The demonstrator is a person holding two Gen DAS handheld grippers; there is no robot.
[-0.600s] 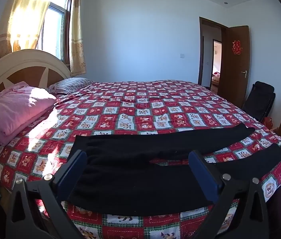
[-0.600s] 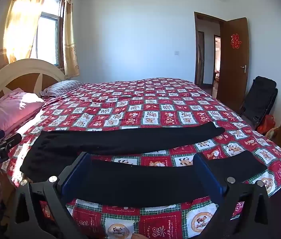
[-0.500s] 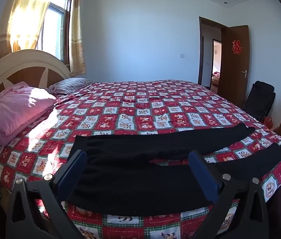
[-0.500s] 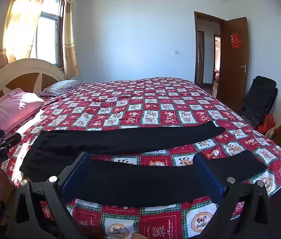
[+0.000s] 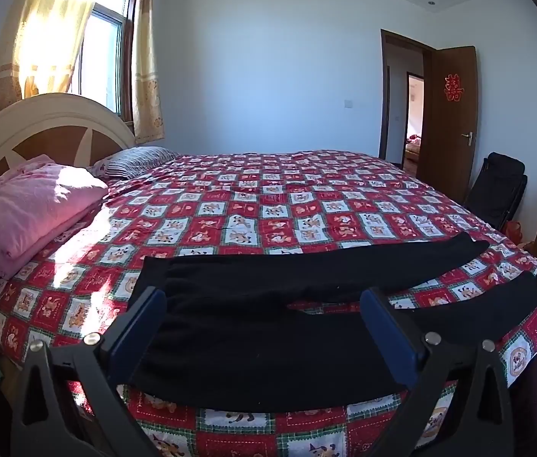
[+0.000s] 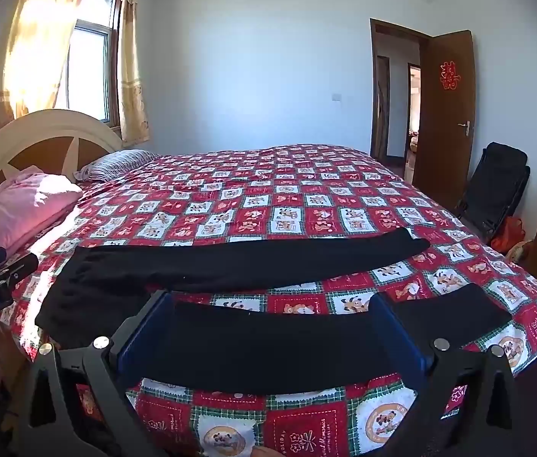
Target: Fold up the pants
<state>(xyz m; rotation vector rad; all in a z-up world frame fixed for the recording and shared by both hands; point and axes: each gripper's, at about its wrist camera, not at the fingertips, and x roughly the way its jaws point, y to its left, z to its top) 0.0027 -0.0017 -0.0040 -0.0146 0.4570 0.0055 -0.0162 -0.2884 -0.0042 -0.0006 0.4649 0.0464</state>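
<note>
Nothing has shifted since a moment ago: the pants (image 5: 268, 327) lie flat ahead of both grippers, left (image 5: 260, 320) and right (image 6: 268, 323), jaws spread, empty; folding hasn't begun.

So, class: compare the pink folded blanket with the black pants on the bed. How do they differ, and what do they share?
The pink folded blanket is piled thick in layers; the black pants lie thin and flat, legs spread apart. The blanket sits by the headboard in sunlight; the pants lie along the near edge, in front of both open grippers. The blanket is already folded; the pants are not. Both are soft fabric resting on the checked bedspread.
</note>
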